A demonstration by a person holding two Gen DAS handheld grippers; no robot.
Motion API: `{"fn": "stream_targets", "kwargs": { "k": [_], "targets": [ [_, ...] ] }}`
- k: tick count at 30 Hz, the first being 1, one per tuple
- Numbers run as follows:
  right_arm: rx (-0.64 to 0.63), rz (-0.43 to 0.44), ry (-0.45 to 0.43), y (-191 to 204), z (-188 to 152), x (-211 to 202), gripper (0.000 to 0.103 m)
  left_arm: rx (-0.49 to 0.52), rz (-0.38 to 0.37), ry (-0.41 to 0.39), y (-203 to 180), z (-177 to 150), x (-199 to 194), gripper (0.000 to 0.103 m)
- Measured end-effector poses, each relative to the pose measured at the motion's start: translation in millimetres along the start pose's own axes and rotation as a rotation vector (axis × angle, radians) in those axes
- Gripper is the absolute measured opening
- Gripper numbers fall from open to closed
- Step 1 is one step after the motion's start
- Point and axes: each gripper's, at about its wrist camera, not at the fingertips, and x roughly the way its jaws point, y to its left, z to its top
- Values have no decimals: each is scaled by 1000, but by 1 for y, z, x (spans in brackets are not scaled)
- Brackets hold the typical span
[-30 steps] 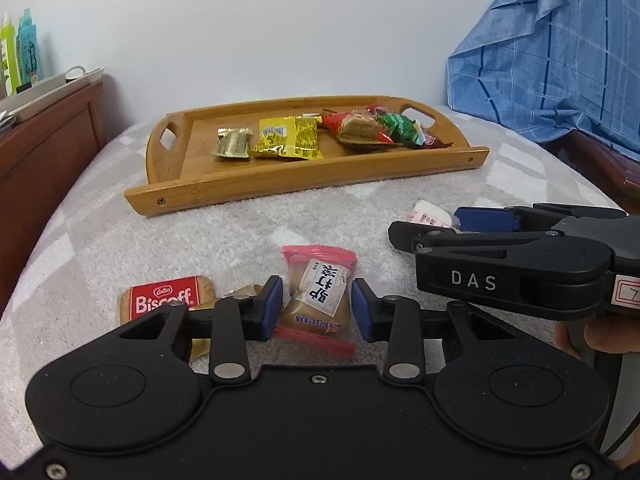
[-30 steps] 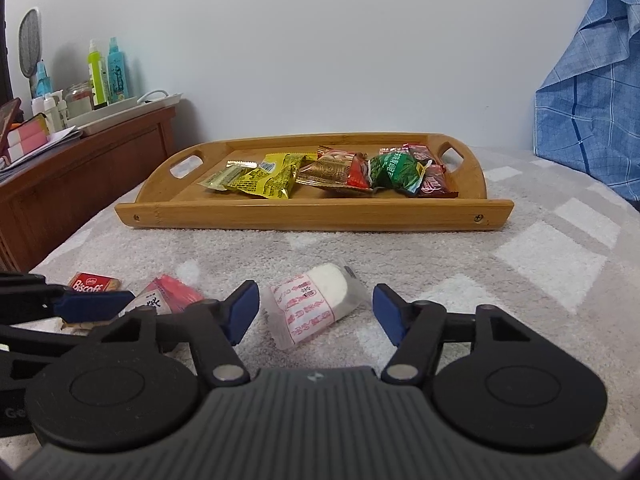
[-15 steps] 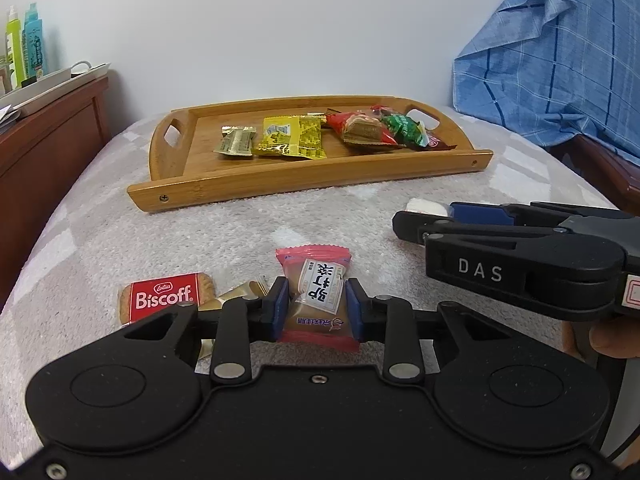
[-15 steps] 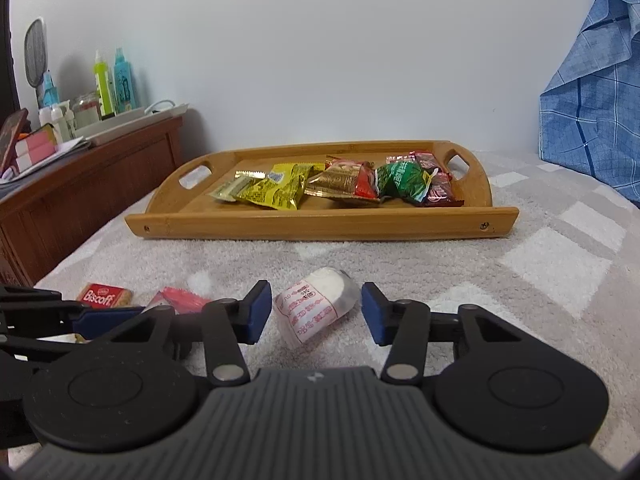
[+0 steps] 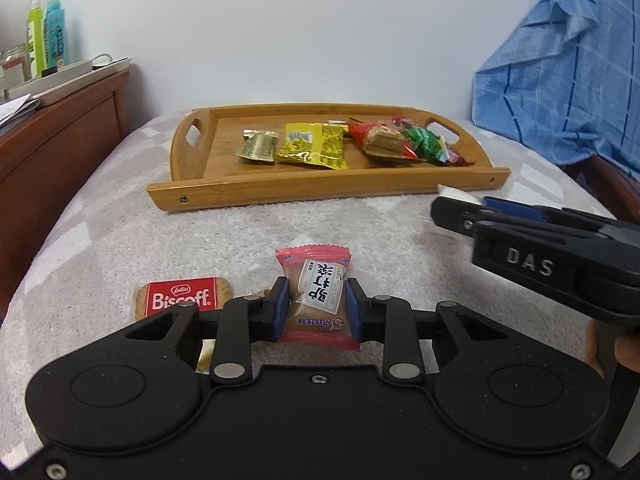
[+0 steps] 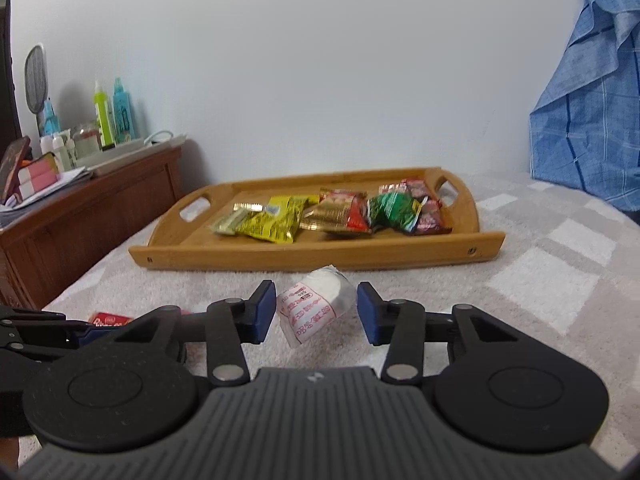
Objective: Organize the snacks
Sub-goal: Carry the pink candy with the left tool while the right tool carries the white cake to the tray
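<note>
- A home bedroom: a bed spread with a grey-and-white checked blanket [image 6: 552, 264] fills the foreground.
- At 9 o'clock, a dark wooden dresser [image 6: 92, 208] carries spray bottles [image 6: 112, 114], jars and papers.
- At 3 o'clock, a blue plaid cloth [image 5: 568, 80] hangs in folds.
- At 12 o'clock, a bamboo serving tray [image 5: 320, 190] of packaged snacks sits on the blanket against a plain pale wall [image 6: 320, 60].
</note>
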Motion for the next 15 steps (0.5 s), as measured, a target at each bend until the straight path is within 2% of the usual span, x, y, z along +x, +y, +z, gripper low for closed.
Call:
{"fn": "stream_targets", "kwargs": {
  "k": [15],
  "targets": [
    [16,5,-47,-4,10,-1,48,1,16,-53,2,20,-4,27]
  ]
}}
